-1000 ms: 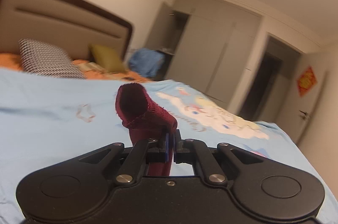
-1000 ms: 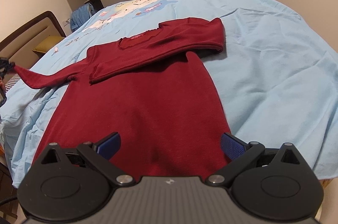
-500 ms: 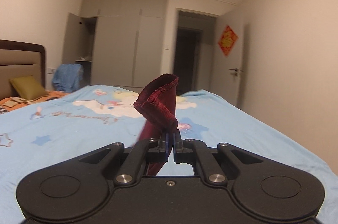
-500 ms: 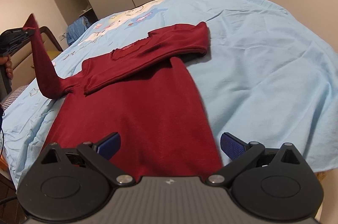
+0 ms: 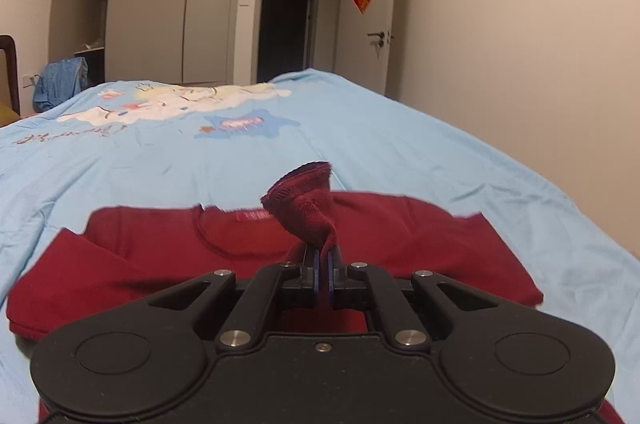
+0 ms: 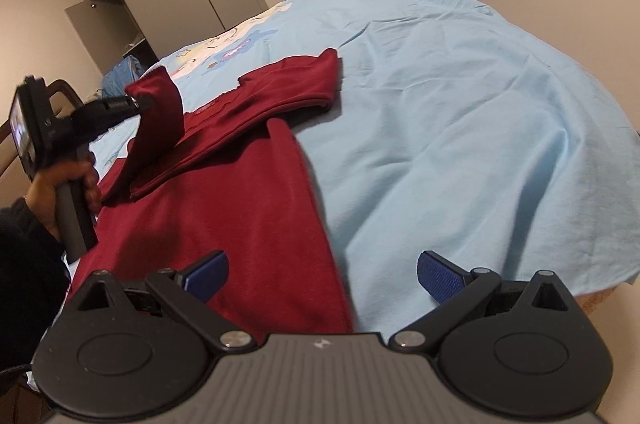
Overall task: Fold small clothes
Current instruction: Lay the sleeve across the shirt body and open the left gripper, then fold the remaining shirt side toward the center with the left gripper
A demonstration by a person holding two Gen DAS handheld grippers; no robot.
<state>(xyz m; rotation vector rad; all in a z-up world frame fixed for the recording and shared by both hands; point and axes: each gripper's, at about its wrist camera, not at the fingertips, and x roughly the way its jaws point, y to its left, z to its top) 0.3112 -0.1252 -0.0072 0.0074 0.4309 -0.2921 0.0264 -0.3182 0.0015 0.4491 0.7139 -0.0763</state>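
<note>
Left claw [image 5: 323, 266] pinches the sleeve [image 5: 306, 208]; right claw [image 6: 322, 274] apparently gapes empty.

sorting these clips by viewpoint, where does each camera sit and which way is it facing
Left wrist: sits on the left tongs, facing along the bed toward the wardrobe and doorway; its own fingers are shut on the sleeve of the maroon top.
Right wrist: sits on the right tongs, open over the top's hem, facing up the bed; the person's left hand shows holding the other tongs.
Shared: maroon top, lifted sleeve, blue bed, wardrobe.
</note>
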